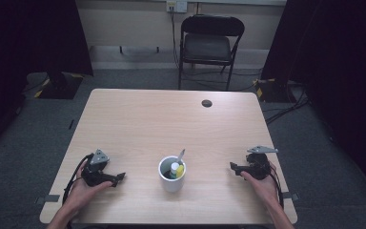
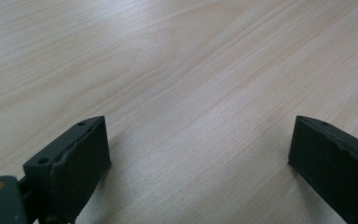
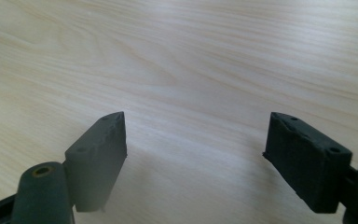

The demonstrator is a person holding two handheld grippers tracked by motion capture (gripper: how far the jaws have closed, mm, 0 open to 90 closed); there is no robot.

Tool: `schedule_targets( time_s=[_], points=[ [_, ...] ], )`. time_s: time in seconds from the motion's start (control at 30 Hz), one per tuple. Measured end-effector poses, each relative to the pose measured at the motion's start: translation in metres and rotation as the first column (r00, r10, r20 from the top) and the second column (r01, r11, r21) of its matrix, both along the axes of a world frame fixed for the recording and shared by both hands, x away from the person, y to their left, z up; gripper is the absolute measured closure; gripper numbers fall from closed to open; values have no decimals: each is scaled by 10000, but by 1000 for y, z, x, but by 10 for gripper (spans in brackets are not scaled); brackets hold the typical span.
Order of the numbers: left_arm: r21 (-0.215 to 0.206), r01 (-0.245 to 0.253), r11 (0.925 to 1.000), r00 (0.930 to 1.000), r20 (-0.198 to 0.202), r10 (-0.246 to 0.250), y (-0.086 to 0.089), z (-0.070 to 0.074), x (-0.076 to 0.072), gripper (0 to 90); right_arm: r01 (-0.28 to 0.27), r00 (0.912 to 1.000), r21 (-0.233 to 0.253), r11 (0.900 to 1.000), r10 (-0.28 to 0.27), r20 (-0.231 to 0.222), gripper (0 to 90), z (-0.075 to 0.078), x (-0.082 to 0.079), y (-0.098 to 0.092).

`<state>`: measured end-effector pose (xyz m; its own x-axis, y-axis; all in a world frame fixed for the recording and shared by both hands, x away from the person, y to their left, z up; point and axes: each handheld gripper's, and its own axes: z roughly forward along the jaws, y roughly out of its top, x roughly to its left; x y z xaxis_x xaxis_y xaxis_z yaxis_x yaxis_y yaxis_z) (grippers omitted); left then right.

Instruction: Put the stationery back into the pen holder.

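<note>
Resting low on the counter (image 1: pixel 138 119), both grippers flank a white cup (image 1: pixel 172 174) at the lower centre of the high view. Left gripper (image 1: pixel 120 177) sits lower left of frame, right gripper (image 1: pixel 232 166) lower right, each well apart from the cup and pointing inward toward it. Jaws stand wide apart on both, with bare wood grain between them in the left gripper view (image 2: pixel 200 154) and the right gripper view (image 3: pixel 196 154); nothing is held.

Cup holds several upright items: a grey handle-like piece (image 1: pixel 181 154) leaning past the rim, a white-capped thing (image 1: pixel 174 167), a yellow piece (image 1: pixel 180 170). At this size I cannot tell what they are, possibly pens or small tools.

Risks as judged from here:
- Cup looks light and unanchored; a sideways nudge from either gripper could tip or slide it.
- Items stand crowded together; closing on one may catch its neighbour and drag it out.
- Leaning grey piece offers a slanted grasp; jaws closing off-axis could let it slip.
- Both grippers converging at once risks a collision over the rim.
</note>
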<state>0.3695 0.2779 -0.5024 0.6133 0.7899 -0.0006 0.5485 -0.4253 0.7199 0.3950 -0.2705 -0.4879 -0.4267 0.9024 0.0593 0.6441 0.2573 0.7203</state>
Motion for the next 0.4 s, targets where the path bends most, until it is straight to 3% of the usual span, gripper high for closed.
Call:
schedule_targets(
  time_s=[0.1,0.17,0.27,0.4],
  points=[
    [8,5,10000,10000,1,-5,0,0,0,47,383,9992,-473,9981,-388,-113,187,-5,2,-4],
    [1,-1,10000,10000,16,1,0,0,0,47,435,9990,-711,9965,-424,166,176,-8,1,-4],
    [2,4,10000,10000,3,-4,0,0,0,47,493,9977,-559,9972,-465,501,151,-12,0,-3],
    [-3,1,10000,10000,4,-1,0,0,0,47,568,9971,-594,9966,-536,545,151,-12,-1,-3]
  ],
)
